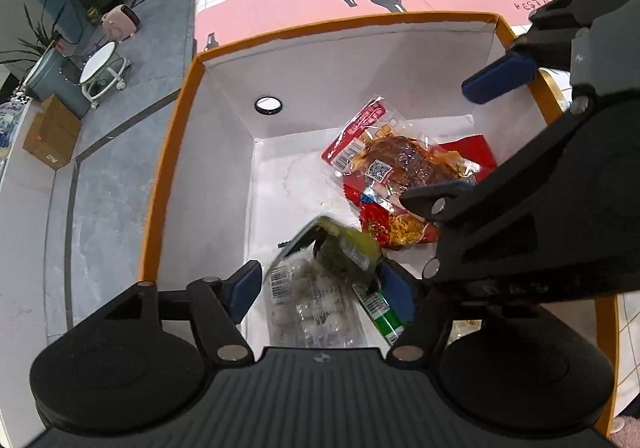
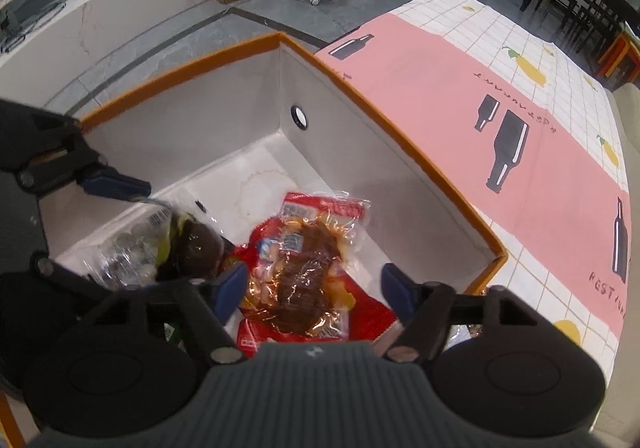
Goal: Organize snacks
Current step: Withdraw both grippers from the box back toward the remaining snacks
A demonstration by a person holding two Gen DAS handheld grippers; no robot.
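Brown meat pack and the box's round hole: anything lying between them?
Nothing lies there. In both wrist views, only bare white box floor, with a faint ring stain, separates the brown meat pack from the wall with the round hole.

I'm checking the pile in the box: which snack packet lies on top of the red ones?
The clear packet of brown meat, with its red barcode end; the red packets lie flat beneath it.

The pink tablecloth [image 2: 460,96] is showing the word "RESTAURANT" in dark letters beside its printed bottles, appearing upside down near the far end and cut off at the right edge. Barcodes and a QR code on the snack packets [image 1: 392,164] are staying too small to read.
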